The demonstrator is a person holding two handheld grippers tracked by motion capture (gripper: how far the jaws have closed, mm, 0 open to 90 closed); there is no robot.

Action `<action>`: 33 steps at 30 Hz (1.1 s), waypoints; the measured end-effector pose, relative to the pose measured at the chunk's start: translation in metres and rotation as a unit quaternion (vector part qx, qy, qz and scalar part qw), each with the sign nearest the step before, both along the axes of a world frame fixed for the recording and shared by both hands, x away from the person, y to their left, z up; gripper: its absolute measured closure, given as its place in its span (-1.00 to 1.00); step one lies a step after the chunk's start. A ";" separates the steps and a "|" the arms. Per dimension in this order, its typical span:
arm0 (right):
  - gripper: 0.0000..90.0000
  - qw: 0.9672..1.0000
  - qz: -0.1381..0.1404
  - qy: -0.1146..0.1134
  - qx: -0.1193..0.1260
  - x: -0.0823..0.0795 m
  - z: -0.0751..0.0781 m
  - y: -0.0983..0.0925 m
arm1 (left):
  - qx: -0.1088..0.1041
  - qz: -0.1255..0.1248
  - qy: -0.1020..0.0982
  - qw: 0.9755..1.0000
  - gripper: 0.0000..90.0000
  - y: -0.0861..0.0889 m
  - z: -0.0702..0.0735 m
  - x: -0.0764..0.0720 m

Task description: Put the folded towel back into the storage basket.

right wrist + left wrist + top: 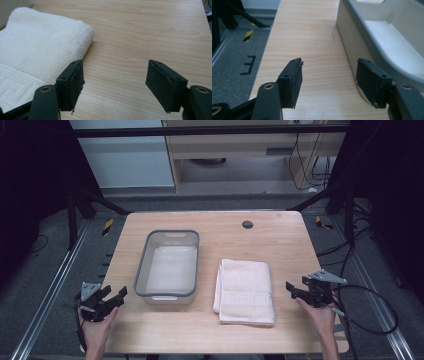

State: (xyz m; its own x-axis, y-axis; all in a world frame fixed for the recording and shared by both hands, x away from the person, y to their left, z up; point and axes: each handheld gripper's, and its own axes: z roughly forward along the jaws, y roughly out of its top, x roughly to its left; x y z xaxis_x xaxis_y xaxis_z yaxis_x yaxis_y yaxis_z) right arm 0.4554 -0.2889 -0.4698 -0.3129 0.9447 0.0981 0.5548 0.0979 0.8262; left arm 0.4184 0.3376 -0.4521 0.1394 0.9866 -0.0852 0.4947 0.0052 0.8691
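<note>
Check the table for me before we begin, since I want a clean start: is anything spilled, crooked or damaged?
Nothing stands out. The folded towel lies flat and square on the table, the grey bin sits upright and empty beside it, and the left gripper and right gripper wait open at the table's sides.

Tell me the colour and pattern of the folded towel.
The towel is white, with a woven key-pattern band near one end; right gripper view shows it best.

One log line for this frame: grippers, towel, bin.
left gripper: open, empty, beside bin | right gripper: open, empty, right of towel | towel: folded, on table, untouched | bin: empty
</note>
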 end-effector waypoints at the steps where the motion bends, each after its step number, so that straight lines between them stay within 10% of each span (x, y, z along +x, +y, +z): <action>1: -0.31 1.000 0.004 -0.001 0.001 -0.001 0.001 0.000 | -0.001 0.000 -0.006 1.000 -0.16 -0.001 0.002 -0.002; 33: -0.36 0.999 0.048 -0.020 0.015 -0.003 0.031 0.012 | -0.023 -0.095 -0.028 0.995 -0.22 -0.060 0.035 -0.013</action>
State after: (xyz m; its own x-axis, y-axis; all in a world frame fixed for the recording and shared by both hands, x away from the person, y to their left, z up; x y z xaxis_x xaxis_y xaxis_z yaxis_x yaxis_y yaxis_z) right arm 0.4527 -0.2766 -0.4389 -0.4065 0.9069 0.1111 0.5104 0.1246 0.8509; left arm 0.4052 0.2777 -0.4168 0.3288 0.9373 -0.1158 0.4405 -0.0438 0.8967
